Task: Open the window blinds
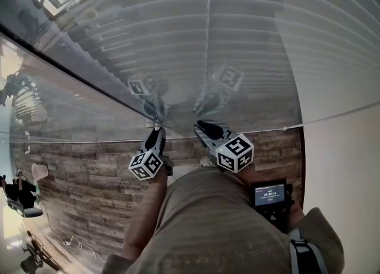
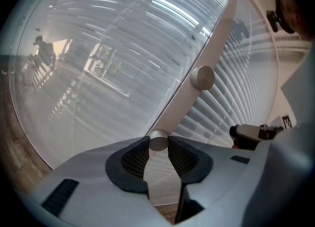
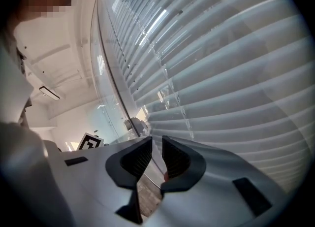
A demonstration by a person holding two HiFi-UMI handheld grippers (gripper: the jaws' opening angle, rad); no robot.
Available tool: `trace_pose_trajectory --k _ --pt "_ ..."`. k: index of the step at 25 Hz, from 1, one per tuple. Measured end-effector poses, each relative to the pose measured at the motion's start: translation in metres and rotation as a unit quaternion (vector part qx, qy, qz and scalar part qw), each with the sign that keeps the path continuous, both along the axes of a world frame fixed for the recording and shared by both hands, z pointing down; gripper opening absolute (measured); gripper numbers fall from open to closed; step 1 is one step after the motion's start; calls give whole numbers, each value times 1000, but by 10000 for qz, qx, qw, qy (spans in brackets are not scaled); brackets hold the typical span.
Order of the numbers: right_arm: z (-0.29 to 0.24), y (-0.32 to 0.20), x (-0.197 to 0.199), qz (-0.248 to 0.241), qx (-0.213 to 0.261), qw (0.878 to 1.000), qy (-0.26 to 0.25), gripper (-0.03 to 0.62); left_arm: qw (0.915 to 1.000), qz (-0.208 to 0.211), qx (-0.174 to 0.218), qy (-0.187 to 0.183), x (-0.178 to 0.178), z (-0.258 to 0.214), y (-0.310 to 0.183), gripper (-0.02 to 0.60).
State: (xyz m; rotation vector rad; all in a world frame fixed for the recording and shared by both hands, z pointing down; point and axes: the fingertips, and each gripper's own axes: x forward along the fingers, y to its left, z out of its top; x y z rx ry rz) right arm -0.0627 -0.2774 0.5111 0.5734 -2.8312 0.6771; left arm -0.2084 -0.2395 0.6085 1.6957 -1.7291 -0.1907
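Left gripper view: we see our left gripper (image 2: 158, 140) clamped on the lower knob (image 2: 158, 144) of the post (image 2: 216, 39), blinds (image 2: 246, 73) just behind; right gripper (image 3: 156, 143) slightly parted, empty.

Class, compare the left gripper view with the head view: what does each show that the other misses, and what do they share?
Only the left gripper view: the left tool with its jaws closed on a round knob, and a second knob further along the pale bar. Only the head view: the small lit screen and the left tool's marker cube. Shared: the blinds behind glass and the right tool.
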Motion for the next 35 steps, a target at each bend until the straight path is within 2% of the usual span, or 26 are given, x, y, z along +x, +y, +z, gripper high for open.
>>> trace_pose_trajectory --k 4,10,20,24,28,32,35 --pt "4 -2 3 -4 -32 10000 -18 52 9978 -127 139 641 1 2 -2 133" --pt "18 10 8 14 -77 10000 -30 52 9918 -259 264 1222 2 13 7 133" --pt "15 4 11 76 -179 9998 -46 52 9737 -421 465 2191 -1 8 2 133" --pt "14 1 11 95 -161 9998 -70 52 9591 -574 577 2711 -4 8 -1 133" --pt "13 0 11 102 -169 9998 -71 52 9410 -663 686 3246 -6 5 -3 133" --pt "15 1 11 115 -194 9997 -70 52 9124 -696 996 3908 -6 3 -5 133" --pt "17 1 12 132 -210 9997 -58 52 8947 -762 1081 4266 -8 7 -3 133"
